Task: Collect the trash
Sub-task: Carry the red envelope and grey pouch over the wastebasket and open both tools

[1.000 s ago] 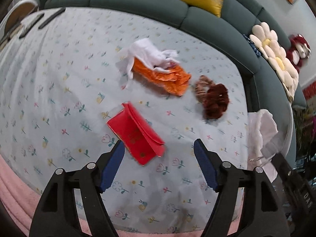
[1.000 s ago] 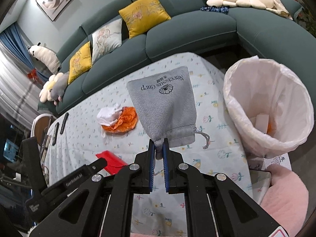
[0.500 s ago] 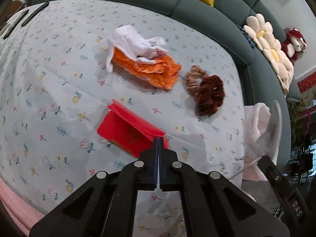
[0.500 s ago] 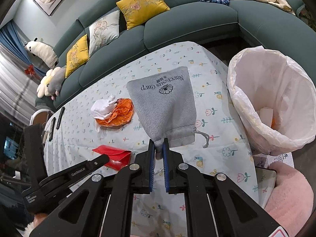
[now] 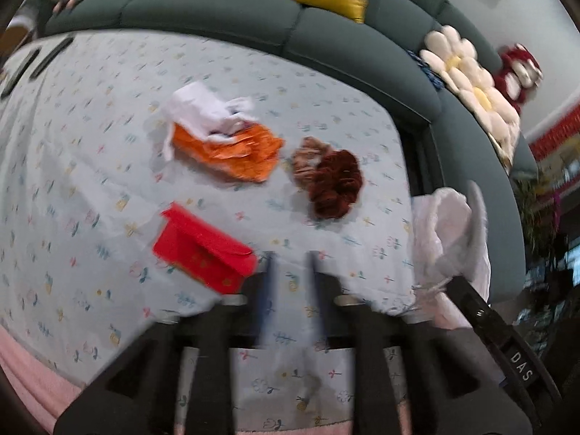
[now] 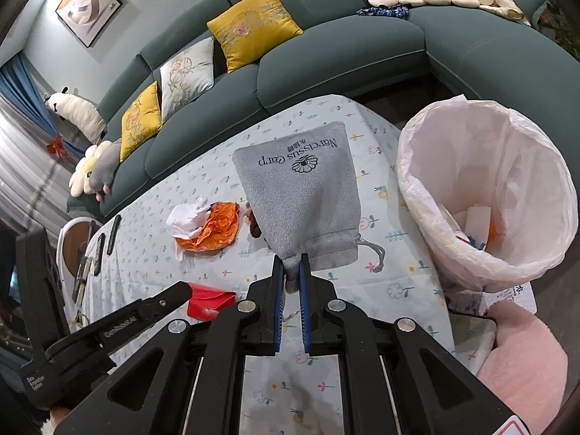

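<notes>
My right gripper (image 6: 291,266) is shut on a grey drawstring pouch (image 6: 304,195) and holds it above the table, left of the white-lined trash bin (image 6: 485,195). My left gripper (image 5: 290,257) is partly open and empty, blurred, just right of a red envelope (image 5: 203,250) lying on the floral tablecloth (image 5: 90,188). Beyond it lie an orange wrapper (image 5: 228,152) with a white tissue (image 5: 203,112) on top, and brown scrunchies (image 5: 333,181). The envelope (image 6: 210,301), wrapper (image 6: 214,228) and tissue (image 6: 188,217) also show in the right wrist view.
A dark green sofa (image 6: 326,61) with cushions curves behind the table. Black remotes (image 6: 105,243) lie at the table's far left. A pink fluffy edge (image 6: 522,366) runs along the near side. The bin (image 5: 446,239) stands at the table's right edge.
My left gripper closed near the red envelope, then opened a little and shifted right of it; the envelope stays on the table. My right gripper keeps the pouch, drifting slightly.
</notes>
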`<state>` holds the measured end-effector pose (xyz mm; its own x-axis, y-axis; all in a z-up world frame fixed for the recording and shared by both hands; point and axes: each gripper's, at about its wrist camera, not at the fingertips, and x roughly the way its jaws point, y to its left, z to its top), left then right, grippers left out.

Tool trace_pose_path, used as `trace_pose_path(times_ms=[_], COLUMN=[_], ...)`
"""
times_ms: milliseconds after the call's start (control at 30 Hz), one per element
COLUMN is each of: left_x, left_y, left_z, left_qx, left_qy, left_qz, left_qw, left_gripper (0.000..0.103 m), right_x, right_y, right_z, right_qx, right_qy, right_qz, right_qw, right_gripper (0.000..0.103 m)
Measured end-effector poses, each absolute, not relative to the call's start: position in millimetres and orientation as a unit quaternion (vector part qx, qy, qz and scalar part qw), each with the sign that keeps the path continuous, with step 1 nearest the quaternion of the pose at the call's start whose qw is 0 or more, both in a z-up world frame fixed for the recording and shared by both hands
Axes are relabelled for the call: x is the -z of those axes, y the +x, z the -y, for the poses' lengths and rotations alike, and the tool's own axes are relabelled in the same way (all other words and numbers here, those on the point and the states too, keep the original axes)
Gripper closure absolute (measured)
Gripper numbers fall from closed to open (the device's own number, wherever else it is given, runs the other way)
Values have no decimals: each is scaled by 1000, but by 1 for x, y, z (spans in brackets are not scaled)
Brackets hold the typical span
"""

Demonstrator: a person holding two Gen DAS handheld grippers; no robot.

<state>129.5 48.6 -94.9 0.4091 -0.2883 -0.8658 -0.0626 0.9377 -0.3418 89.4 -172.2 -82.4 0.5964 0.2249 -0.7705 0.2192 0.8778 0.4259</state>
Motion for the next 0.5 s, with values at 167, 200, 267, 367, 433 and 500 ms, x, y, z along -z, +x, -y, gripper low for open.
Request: trace_pose_path(times_ms=[167, 200, 267, 367, 433, 500], left_x=[113, 119, 124, 137, 145, 153], left_y=[139, 144, 148, 159, 165, 171], left_z=[-78, -84, -87, -85, -83, -81], left_qx=[11, -1, -14, -34, -44, -47], left_qy=[-242, -266, -288, -300, -299, -302], left_qz=[-559, -564, -570, -585, -594, -602], left_qw=[793, 782, 770, 753, 746, 737], left_gripper=[44, 44, 44, 44, 46, 64], right_x=[86, 87, 90, 96, 99, 103], right_y=[94, 96, 100, 105, 108, 110], right_z=[177, 177, 179, 179, 179, 179], right_qx=[3, 3, 3, 2, 2, 1], right_qy=[256, 257, 257, 255, 252, 249], right_qz=[-450, -450, -453, -460, -464, -467], right_qw=[856, 855, 853, 851, 849, 848], right_gripper=[95, 95, 95, 95, 95, 95])
